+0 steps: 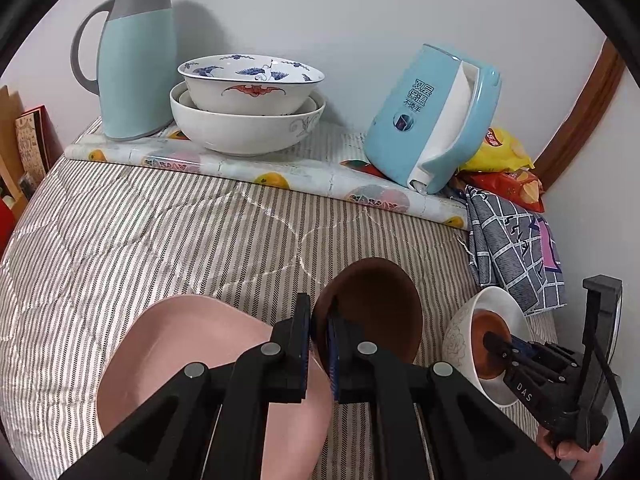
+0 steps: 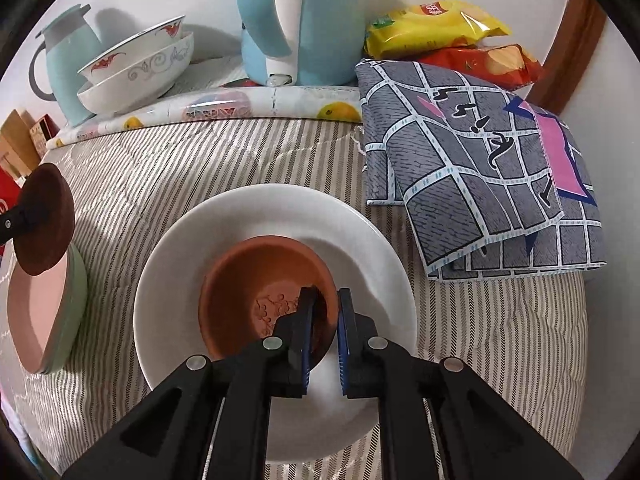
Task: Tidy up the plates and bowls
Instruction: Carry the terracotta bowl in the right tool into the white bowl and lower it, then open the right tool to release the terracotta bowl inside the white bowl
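Left gripper clamped on the rim of a dark brown plate, lifted off the striped quilt and tilted. Directly beneath, at 7 o'clock in the left wrist view, a pink plate; in the right wrist view, stacked on a pale green plate at 9 o'clock.

Right gripper pinching the near wall of a terracotta bowl, one finger inside, one outside. Terracotta bowl nested inside a white bowl, resting on the quilt at centre of the right wrist view, and at 4 o'clock in the left wrist view.

At 11 o'clock in the left view, a blue-and-white crane-patterned bowl sitting in a larger white bowl, just beside a mint thermos jug, all on a fruit-print mat. At 1 o'clock, a light blue electric kettle. At 3 o'clock, a folded grey patterned cloth, with yellow and red snack bags behind it against the wall.
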`<state>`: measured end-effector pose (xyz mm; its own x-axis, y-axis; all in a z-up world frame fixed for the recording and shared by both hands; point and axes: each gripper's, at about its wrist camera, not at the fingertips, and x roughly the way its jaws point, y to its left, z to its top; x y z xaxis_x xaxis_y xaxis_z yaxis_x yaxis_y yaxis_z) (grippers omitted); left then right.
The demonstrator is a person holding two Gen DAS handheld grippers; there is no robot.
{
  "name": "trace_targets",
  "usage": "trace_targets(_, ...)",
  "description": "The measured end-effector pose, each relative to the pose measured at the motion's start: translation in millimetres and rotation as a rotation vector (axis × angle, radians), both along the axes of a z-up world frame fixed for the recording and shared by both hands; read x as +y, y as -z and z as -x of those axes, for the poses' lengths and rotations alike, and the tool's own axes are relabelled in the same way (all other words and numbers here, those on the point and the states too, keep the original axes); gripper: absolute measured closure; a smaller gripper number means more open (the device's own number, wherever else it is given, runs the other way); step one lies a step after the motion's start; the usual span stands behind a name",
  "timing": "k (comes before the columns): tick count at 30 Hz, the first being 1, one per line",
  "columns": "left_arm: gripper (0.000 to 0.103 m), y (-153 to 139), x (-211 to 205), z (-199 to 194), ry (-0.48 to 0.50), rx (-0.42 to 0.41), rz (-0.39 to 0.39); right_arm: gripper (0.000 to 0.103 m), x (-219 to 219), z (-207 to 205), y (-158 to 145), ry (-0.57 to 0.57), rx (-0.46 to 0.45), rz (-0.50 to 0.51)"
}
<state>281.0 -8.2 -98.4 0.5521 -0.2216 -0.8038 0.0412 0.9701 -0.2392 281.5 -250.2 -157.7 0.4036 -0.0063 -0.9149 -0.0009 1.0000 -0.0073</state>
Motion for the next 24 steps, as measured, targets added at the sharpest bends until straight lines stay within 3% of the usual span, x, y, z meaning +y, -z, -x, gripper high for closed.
trace_targets(6, 0.095, -2, -3, 4, 0.009, 0.001, 0.002, 0.076, 3, 4, -5, -0.012, -0.011, 0.021)
trace_targets(13, 0.095, -11, -13, 10, 0.027, -0.012, 0.001, 0.076, -2, 12, -14, 0.000, -0.025, 0.006)
trace_targets(24, 0.095, -27, -41, 23, 0.070, -0.041, -0.006, 0.076, -28, 42, -50, 0.061, -0.133, -0.029)
